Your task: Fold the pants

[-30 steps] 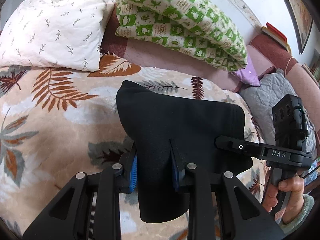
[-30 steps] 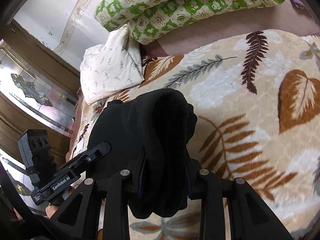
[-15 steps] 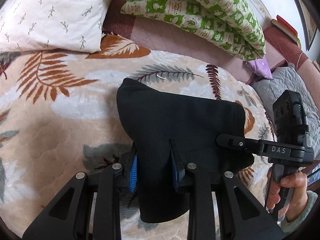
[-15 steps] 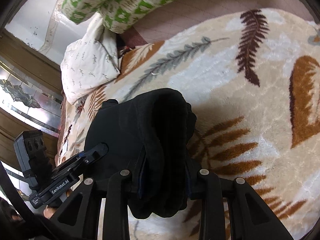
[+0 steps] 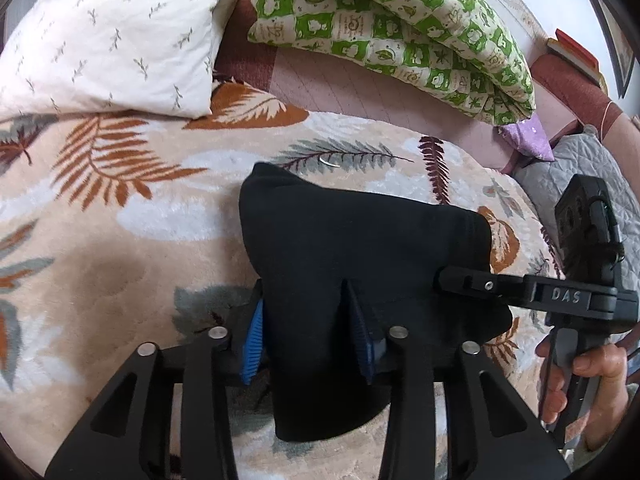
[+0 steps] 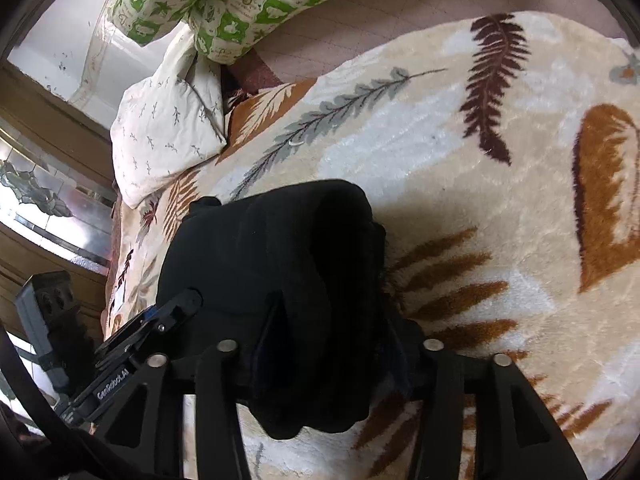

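The black pants are a folded bundle held just above a leaf-patterned blanket. My left gripper is shut on the bundle's near left edge, its blue pads pressed into the cloth. My right gripper is shut on the thick folded right end of the pants. The right gripper shows in the left wrist view at the bundle's right side. The left gripper shows in the right wrist view at the bundle's left. The bundle's underside is hidden.
A white sprigged pillow lies at the far left of the bed. A green checked quilt lies along the back. A grey quilted cushion sits at the right. A wooden cabinet with glass stands beyond the bed's left side.
Both grippers, still shut on the pants, have carried the bundle lower and farther over the blanket. The bundle's shape is unchanged.
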`<state>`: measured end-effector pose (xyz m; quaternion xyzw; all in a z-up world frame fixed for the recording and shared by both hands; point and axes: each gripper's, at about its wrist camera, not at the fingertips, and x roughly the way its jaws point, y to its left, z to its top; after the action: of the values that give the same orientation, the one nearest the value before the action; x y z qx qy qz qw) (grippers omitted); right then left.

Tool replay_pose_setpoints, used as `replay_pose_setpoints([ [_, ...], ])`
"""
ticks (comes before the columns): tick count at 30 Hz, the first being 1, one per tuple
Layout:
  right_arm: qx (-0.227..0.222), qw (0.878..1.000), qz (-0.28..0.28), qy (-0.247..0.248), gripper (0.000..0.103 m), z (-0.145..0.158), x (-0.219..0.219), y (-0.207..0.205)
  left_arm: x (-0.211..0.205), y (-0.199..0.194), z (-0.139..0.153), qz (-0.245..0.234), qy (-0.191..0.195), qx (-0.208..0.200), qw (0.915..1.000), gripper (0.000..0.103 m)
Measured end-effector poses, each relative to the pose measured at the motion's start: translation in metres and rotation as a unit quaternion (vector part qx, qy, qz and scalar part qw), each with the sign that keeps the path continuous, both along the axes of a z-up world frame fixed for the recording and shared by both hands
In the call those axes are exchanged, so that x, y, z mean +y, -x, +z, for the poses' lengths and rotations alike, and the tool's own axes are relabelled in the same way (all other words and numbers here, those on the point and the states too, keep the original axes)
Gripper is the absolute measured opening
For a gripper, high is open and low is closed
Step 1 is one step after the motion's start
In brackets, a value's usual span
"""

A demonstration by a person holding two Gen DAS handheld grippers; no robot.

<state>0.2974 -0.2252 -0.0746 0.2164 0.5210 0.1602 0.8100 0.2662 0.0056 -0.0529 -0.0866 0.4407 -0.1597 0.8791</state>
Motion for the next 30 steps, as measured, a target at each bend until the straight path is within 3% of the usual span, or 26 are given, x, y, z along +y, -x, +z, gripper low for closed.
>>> replay_pose_setpoints([
  [3, -0.008, 1.0, -0.005, 0.002, 0.058, 0.012, -0.005, 0.004, 0.0, 0.006, 0.009, 0.004, -0.017, -0.011, 0.9998, 0.038],
  [6, -0.019, 1.0, -0.011, 0.003, 0.06, 0.027, -0.01, 0.011, 0.001, 0.013, 0.018, 0.009, -0.024, -0.025, 0.9994, 0.049],
  [15, -0.051, 0.998, -0.014, 0.031, 0.061, 0.056, -0.002, 0.051, -0.005, 0.047, 0.041, 0.01, -0.062, -0.067, 0.9958, 0.05],
  [30, -0.1, 0.991, -0.01, 0.091, 0.061, 0.086, 0.035, 0.136, 0.01, 0.11, 0.064, 0.018, -0.072, -0.1, 0.9921, 0.05],
])
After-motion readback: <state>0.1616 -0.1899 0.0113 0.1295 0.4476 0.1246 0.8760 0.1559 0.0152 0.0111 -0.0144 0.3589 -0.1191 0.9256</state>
